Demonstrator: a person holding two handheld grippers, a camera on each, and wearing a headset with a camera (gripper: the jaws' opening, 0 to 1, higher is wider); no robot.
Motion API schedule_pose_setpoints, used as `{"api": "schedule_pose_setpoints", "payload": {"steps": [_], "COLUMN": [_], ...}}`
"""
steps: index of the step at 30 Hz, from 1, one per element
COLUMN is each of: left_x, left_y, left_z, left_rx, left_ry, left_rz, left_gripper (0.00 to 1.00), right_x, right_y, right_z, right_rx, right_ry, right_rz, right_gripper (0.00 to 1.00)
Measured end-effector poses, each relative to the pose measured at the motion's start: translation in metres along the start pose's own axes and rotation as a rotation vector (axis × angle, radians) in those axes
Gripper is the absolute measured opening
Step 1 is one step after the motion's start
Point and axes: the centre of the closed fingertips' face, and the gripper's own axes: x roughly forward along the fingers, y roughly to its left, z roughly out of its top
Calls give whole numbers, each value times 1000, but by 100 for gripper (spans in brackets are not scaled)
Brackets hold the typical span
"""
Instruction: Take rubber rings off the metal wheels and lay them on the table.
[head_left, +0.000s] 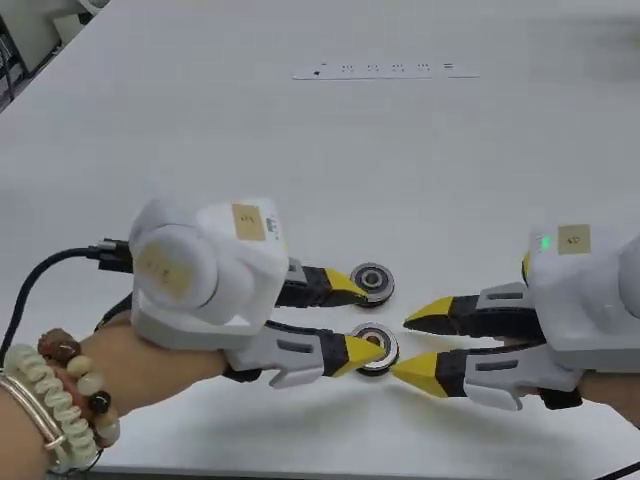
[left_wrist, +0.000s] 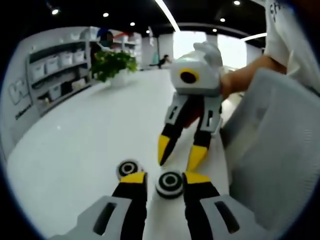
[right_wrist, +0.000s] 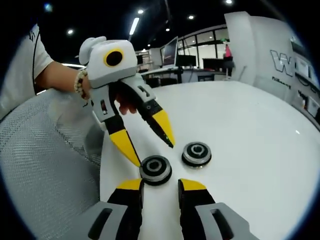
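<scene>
White flat table (head_left: 400, 150) is carrying everything. Left gripper (head_left: 360, 318) is pointing to 3 o'clock and right gripper (head_left: 403, 344) to 9 o'clock, both with jaws standing apart, gripping nothing. Round metal far wheel (head_left: 372, 282) is lying flat, wearing its black rubber ring (head_left: 389, 283). Matching near wheel (head_left: 377, 348) is lying at its 6 o'clock, between both grippers' tips.

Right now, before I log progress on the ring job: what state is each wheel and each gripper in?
Near wheel: flat on the table, rubber ring on.
Far wheel: flat on the table, rubber ring on, not gripped.
Left gripper: open, near wheel at the gap between its tips, not clamped.
Right gripper: open, tips just short of the near wheel.
</scene>
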Motion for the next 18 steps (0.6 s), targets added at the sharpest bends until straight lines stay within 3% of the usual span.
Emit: {"api": "schedule_pose_setpoints", "payload": {"steps": [5, 13, 16, 18], "left_x": [4, 1, 0, 1], "left_y": [-6, -6, -3, -4], "left_z": [-10, -8, -9, -10], "left_rx": [4, -41, -66, -69], "left_ry": [26, 7, 8, 3], "left_rz": [-19, -20, -9, -17], "left_gripper": [25, 22, 14, 14], "right_x": [2, 3, 3, 3], "right_y": [2, 4, 5, 5], "right_z": [1, 1, 2, 1], "right_rx": [-24, -29, -18, -12], "right_ry": [4, -4, -9, -10], "right_rz": [6, 7, 9, 12], "right_gripper": [24, 20, 20, 19]}}
